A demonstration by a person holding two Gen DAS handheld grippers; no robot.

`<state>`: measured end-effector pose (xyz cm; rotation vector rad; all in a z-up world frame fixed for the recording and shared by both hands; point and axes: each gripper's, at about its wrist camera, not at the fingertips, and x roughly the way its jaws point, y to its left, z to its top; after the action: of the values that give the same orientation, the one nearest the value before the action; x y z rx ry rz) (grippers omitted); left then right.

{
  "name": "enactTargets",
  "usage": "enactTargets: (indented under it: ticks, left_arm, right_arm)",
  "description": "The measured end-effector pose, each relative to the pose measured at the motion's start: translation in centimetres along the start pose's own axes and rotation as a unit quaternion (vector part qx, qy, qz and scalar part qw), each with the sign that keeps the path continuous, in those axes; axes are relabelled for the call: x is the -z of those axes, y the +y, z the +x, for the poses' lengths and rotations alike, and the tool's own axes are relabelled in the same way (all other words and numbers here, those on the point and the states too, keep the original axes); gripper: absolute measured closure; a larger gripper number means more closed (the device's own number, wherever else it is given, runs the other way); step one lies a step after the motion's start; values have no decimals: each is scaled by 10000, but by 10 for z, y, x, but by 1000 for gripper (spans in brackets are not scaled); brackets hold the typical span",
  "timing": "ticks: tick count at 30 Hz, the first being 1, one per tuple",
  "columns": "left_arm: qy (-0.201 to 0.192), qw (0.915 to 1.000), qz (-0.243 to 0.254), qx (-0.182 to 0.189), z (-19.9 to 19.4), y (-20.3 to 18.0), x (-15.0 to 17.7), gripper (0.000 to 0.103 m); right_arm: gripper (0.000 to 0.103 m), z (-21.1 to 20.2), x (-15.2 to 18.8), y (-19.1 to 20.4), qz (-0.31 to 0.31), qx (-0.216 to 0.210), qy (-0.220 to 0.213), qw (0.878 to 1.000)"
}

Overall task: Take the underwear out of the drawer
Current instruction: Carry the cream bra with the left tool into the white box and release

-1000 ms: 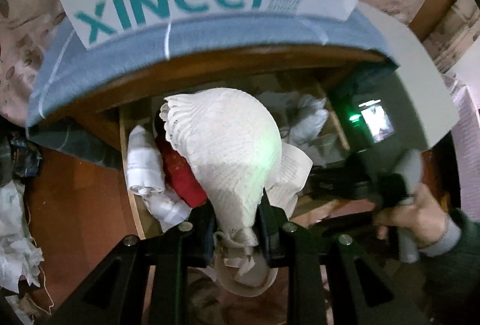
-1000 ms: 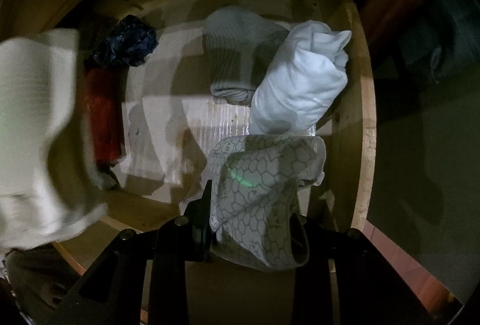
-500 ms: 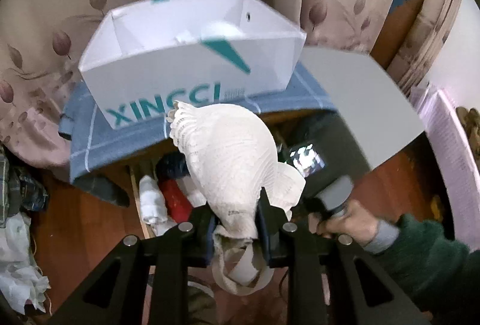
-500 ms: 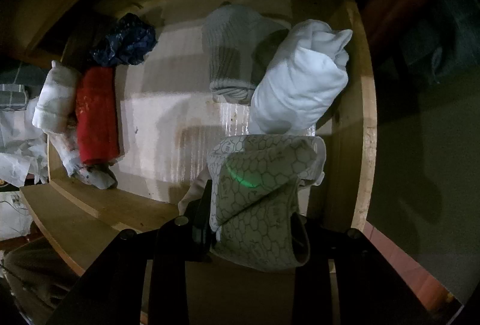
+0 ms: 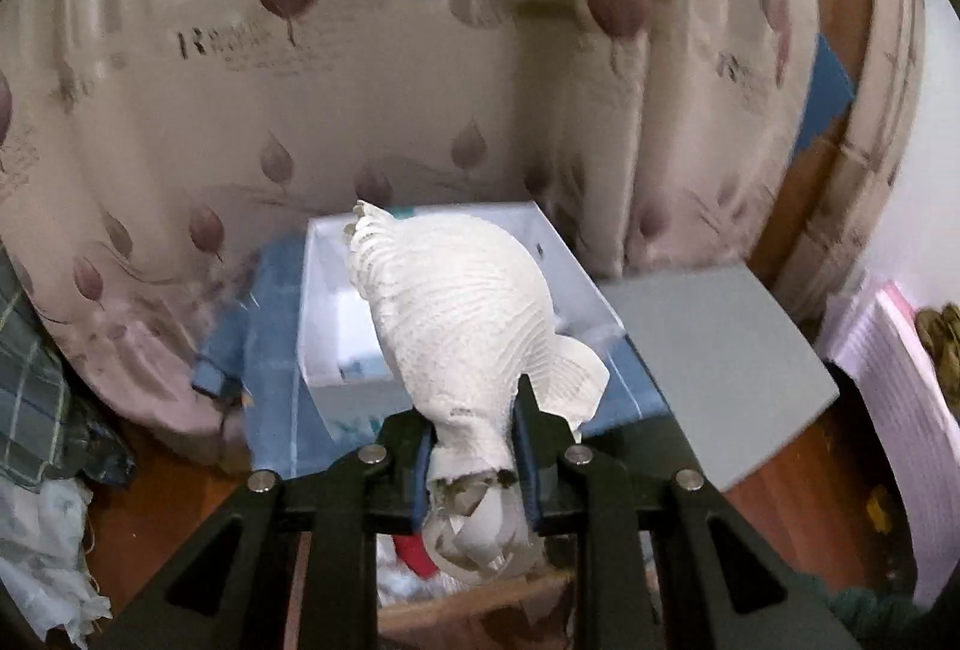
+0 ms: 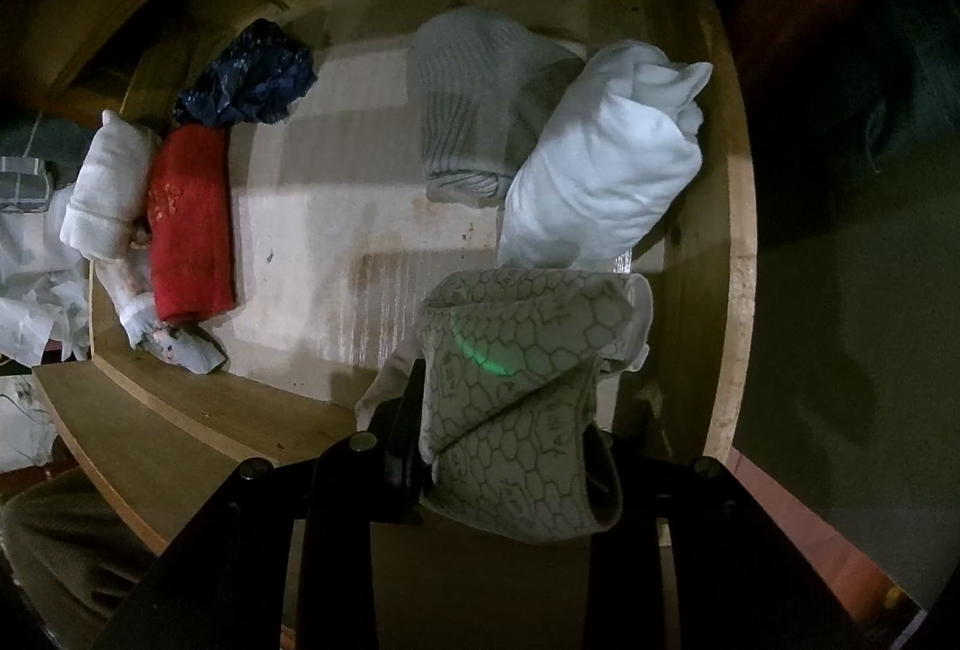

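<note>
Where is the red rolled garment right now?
In the right wrist view, the red roll lies at the left end of the drawer, between a white roll and the bare drawer floor, just below a dark blue bundle.

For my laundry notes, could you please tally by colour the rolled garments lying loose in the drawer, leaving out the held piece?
White: 2
Grey: 1
Red: 1
Navy: 1
Total: 5
</note>
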<state>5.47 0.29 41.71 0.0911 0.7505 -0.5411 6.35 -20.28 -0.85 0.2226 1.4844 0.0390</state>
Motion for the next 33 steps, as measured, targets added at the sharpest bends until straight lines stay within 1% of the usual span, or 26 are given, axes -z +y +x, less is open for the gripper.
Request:
enactTargets:
  ticks: [2,4,6,9,10,11,13,15,16,19,22,24,26,29,32,33]
  left_arm:
    - [-65,10000,3,-50,4,5,-17,80]
    - [-59,9999,-4,-98,16,12,-30,80]
    - [-74,9995,-15,-318,32,18,-39,80]
    - [13,9988,-98,-482,63,27,-49,80]
    - [42,9988,-141,-470,73,29,-51,80]
    - [66,9989,-74,-469,84,30,-51,80]
    - [106,9980,-43,-625,106,33,-51,80]
    - [223,9976,10,-659,128,35,-48,80]
    - [314,9967,-14,-745,140,37,-46,80]
    - [642,9945,-54,-827,174,42,-38,80]
    - [891,9914,-5,-961,198,45,-29,80]
    - [954,9903,-55,-1005,208,50,-23,80]
    - [987,9903,-153,-966,214,55,-20,80]
    - [1013,9897,-142,-997,218,57,-18,80]
    - [1042,9892,-149,-1023,219,57,-16,75]
    - [1031,9889,-188,-1057,219,58,-16,70]
  right_arm:
    - [74,0,0,0,-5,5,-3,10000]
    - [74,0,0,0,-9,6,-1,10000]
    - [74,0,0,0,-21,18,0,10000]
    - [74,2,0,2,-18,13,1,10000]
    - [74,2,0,2,-11,7,4,10000]
    - [74,2,0,1,-12,4,4,10000]
    - [74,2,0,0,-3,-3,8,10000]
    - [74,2,0,0,-11,0,4,10000]
    - [74,2,0,-1,15,-9,2,10000]
    - [74,1,0,-3,67,-53,-4,10000]
    - [75,-1,-1,-6,117,-98,-54,9999]
    - [75,-3,-1,-9,181,-143,-76,9997]
    - [75,-5,-2,-11,212,-194,-98,9995]
    - [76,-7,-2,-10,220,-206,-143,9994]
    - [76,-10,-2,-9,264,-252,-227,9991]
    - [76,-12,-2,-10,284,-265,-253,9989]
